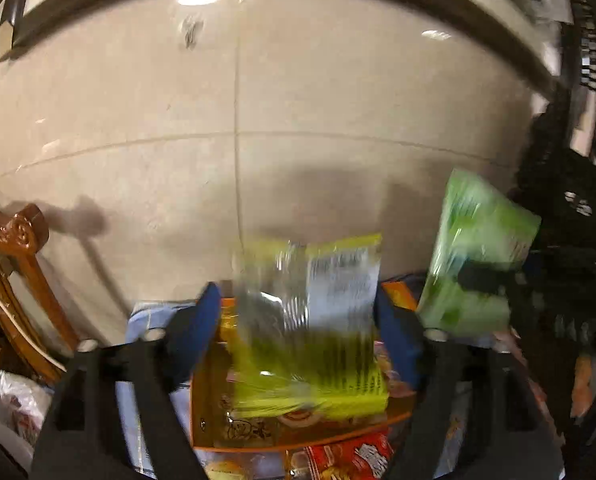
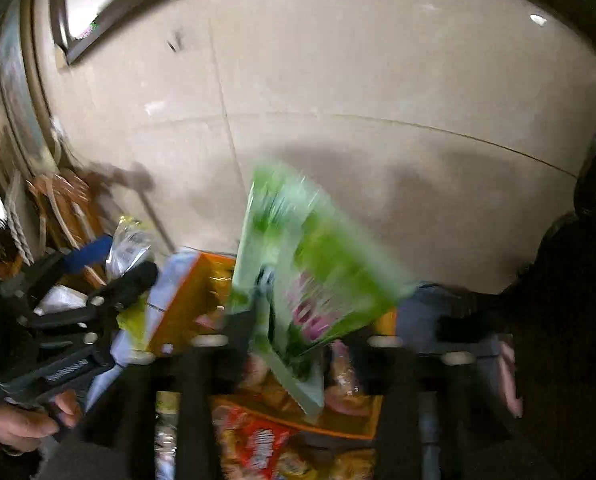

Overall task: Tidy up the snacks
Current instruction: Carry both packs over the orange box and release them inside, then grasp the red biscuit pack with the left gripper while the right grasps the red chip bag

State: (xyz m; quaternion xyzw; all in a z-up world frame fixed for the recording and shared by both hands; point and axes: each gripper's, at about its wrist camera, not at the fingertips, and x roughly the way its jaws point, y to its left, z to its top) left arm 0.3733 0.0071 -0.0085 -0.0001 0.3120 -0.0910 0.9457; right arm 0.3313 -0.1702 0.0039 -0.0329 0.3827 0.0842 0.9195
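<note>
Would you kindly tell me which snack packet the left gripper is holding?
The yellow packet with a clear window, between the left gripper's blue fingers. The green packet is in the right gripper instead.

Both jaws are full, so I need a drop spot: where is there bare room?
Not in the orange box: red packet and other snacks crowd it. Only the tiled floor beyond the box, right of the wooden chair, looks bare.

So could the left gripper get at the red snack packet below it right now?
Probably not as things stand: the left gripper is already occupied by the yellow packet, held between its fingers above the orange box. The red packet lies uncovered below, but the yellow one must be released first.
</note>
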